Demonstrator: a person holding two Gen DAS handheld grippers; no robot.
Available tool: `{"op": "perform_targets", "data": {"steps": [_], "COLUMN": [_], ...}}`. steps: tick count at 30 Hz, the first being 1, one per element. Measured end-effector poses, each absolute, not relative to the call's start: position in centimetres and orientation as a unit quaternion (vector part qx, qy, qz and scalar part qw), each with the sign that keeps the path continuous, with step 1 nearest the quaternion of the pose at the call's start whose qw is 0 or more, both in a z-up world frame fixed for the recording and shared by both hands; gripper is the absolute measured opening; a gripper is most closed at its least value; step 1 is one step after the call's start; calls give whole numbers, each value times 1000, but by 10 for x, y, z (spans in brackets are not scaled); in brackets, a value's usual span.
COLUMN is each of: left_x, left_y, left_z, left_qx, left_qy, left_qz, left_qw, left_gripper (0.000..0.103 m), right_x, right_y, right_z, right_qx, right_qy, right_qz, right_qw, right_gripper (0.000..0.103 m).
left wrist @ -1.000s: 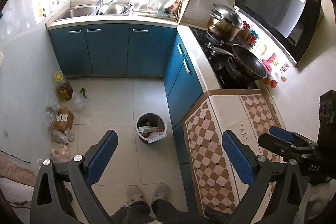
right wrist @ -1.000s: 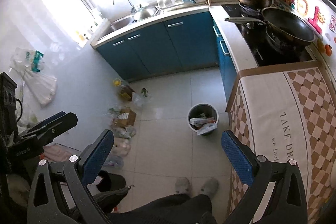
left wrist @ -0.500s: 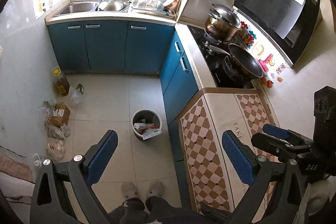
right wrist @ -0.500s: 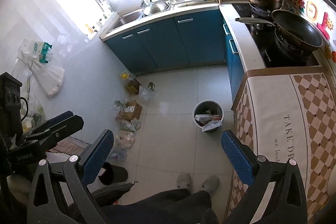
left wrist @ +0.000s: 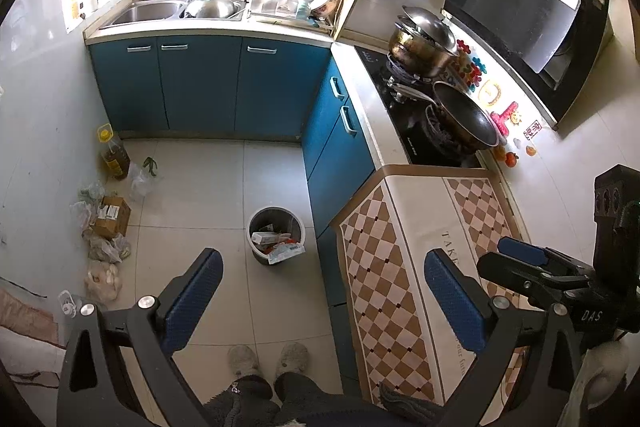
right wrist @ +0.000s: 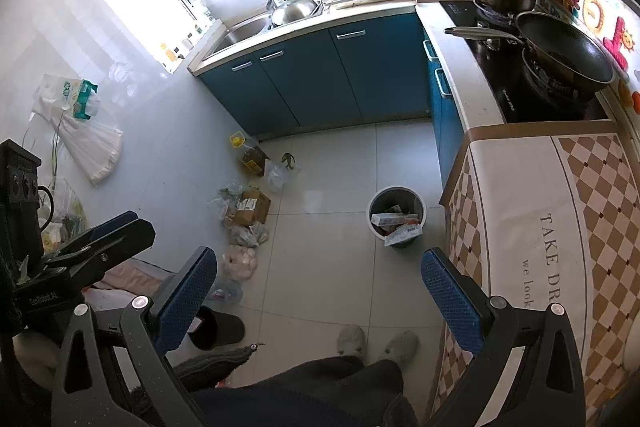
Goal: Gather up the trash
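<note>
A grey trash bin [left wrist: 275, 235] stands on the tiled floor beside the blue cabinets, holding cartons and wrappers; it also shows in the right wrist view [right wrist: 397, 221]. My left gripper [left wrist: 320, 291] is open and empty, held high above the floor. My right gripper [right wrist: 316, 287] is open and empty, also high. Each gripper shows at the edge of the other's view: the right one [left wrist: 532, 263] and the left one [right wrist: 108, 235]. Loose bags and a cardboard box [right wrist: 250, 207] lie by the left wall.
A checkered cloth covers the counter [left wrist: 420, 251] on the right. A stove with a pan [left wrist: 466, 117] and pot lies beyond. An oil bottle [left wrist: 113, 155] stands by the wall. My slippered feet [left wrist: 268, 357] are at the bottom. A black slipper [right wrist: 218, 327] lies left.
Both grippers have risen and pulled back, so the bin and floor look smaller and farther. Both stay open and empty.
</note>
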State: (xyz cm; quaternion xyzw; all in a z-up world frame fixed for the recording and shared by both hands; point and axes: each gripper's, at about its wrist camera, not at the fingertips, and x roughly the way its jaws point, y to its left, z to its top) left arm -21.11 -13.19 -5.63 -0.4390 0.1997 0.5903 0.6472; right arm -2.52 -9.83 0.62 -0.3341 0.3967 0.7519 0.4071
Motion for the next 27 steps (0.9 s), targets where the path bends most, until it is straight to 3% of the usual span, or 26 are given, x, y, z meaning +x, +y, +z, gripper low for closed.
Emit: {"op": "perform_targets", "data": {"steps": [27], "left_x": [-204], "left_y": [-129], "left_z": [-62], "left_qx": [-447], "left_qy": [211], "left_qz": [571], "left_qw": [655], "left_gripper": [103], "right_x": [-23], "right_y": [-102], "right_z": [1], "right_qx": [-340], "right_qy": [402], "right_qz": [751], "right_qw": [398], "right_gripper": [103]}}
